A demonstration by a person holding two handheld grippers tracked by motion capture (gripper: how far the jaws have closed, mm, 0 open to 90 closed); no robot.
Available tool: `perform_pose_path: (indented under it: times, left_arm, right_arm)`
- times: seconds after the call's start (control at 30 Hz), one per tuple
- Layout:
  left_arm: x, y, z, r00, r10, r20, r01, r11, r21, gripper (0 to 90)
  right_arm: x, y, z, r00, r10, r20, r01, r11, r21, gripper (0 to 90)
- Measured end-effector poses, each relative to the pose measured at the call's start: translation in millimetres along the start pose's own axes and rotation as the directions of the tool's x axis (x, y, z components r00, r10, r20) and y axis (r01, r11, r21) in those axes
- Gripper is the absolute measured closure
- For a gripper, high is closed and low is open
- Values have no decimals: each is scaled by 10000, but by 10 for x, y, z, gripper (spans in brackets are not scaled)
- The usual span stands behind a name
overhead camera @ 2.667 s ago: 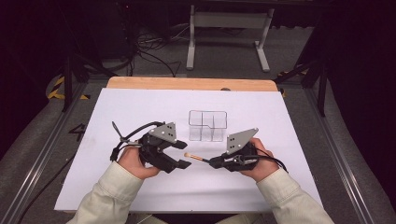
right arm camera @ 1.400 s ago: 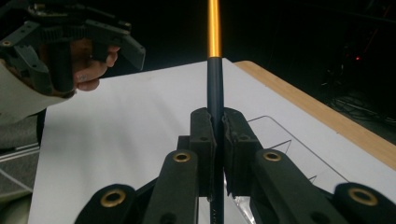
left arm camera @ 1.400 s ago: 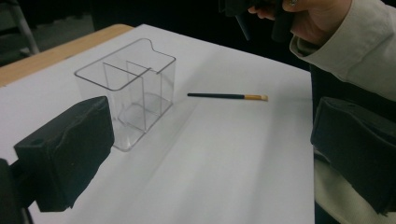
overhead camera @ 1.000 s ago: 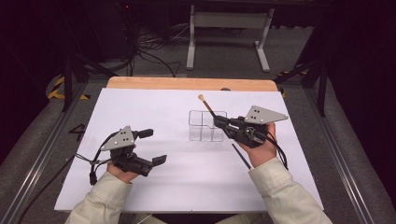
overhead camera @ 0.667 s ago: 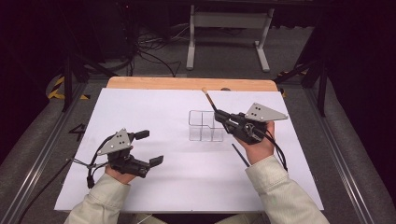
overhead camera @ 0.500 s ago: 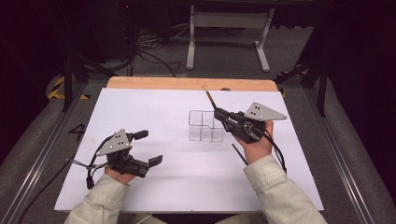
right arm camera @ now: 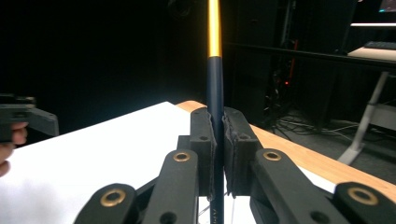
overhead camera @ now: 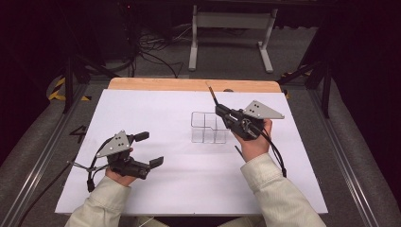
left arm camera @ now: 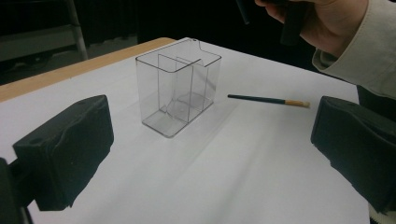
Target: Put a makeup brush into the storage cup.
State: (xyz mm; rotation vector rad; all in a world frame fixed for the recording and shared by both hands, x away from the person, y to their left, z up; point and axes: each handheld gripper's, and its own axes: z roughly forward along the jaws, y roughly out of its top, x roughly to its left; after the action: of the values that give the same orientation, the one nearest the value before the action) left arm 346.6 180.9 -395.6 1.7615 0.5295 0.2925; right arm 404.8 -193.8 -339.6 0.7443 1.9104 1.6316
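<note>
The chopstick (right arm camera: 215,84) stands clamped between the pads of the right gripper (right arm camera: 215,140), running up the middle of the right gripper view: a dark blue shaft that turns gold near the top edge of the frame. At the very bottom of that view faint pale lettering shows on the shaft below the pads, too small and cut off to read. No other writing or brand can be made out on anything.

In the high view, going from the bottom of the frame upward, the left gripper (overhead camera: 149,149) lies at lower left on the white table (overhead camera: 189,189), held in the left hand (overhead camera: 120,172); its jaws stand wide apart with nothing between them, which the left gripper view confirms with bare white surface between the two black pads (left arm camera: 70,140). A little higher, right of centre, the right hand (overhead camera: 253,144) holds the right gripper (overhead camera: 220,111) raised, jaws closed on the chopstick (overhead camera: 213,94), whose far end points toward the upper middle of the frame, over the wooden edge (overhead camera: 189,85) of the table. The clear box (overhead camera: 208,127), split into compartments, stands just left of and below the closed jaws, at the centre of the frame.

A second chopstick (left arm camera: 268,99) lies flat on the table right of the clear box (left arm camera: 177,88) in the left gripper view, dark with a pale tip, apart from the box.
</note>
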Motion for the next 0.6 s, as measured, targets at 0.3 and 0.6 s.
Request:
perform_pose_path:
  times: [0.3, 0.6]
  left_arm:
    - [-7, 1, 6, 10000, 36, 27, -36, 10000, 20, 0]
    - [-16, 1, 9, 9999, 67, 95, -68, 9999, 103, 0]
  right_arm:
    - [-11, 1, 89, 9995, 183, 269, -179, 9997, -152, 836]
    - [-4, -50, 214, 9991, 363, 233, -357, 9990, -260, 836]
